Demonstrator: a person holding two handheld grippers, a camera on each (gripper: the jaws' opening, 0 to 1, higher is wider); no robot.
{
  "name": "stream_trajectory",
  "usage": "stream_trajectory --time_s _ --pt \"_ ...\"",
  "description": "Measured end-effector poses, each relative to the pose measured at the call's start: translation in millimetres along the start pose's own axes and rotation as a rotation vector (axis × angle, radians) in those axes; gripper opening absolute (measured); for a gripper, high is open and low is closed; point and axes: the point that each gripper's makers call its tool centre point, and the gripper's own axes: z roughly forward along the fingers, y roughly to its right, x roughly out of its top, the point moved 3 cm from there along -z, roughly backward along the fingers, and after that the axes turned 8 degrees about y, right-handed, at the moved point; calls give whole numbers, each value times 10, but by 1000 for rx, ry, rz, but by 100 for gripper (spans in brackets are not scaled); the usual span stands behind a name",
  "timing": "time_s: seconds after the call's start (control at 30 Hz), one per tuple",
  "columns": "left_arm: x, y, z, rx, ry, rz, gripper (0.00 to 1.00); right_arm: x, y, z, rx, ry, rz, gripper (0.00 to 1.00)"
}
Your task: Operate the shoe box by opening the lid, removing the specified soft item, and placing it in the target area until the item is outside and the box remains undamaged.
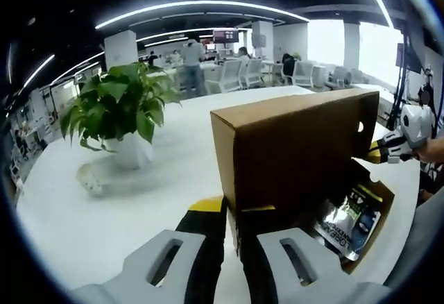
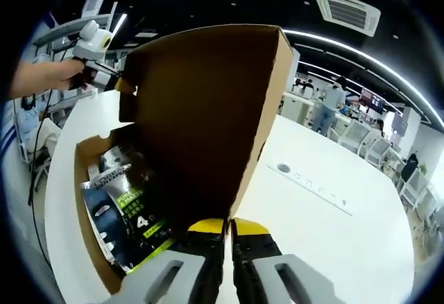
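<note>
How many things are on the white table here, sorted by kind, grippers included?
Shoe box, lid raised: 1
Packet inside the box: 1
Potted plant: 1
Grippers: 2, left gripper shut on the lid's edge, right gripper likewise
Total: 5

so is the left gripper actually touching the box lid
Touching. The left gripper view shows the left gripper with its yellow-tipped jaws shut on the near edge of the raised lid, with no gap between them.
</note>
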Motion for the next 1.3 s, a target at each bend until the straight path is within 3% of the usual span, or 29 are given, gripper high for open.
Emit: stream_trajectory --time_s 0.07,0.17,0.87,0.97,1.3 --pt "-70 21 34 -17 -26 23 7 -3 7 -7 1 -1 -2 0" --pt "-60 55 13 -16 -3 15 12 -5 5 -8 4 -1 -8 0" --pt "-98 91 -42 0 56 64 16 -16 -14 -5 5 -13 -3 0" --pt "-125 73 -60 21 49 86 21 -3 -10 -7 3 -7 2 0" --pt "-373 70 -67 25 -16 59 18 -5 -4 -9 4 -8 4 0"
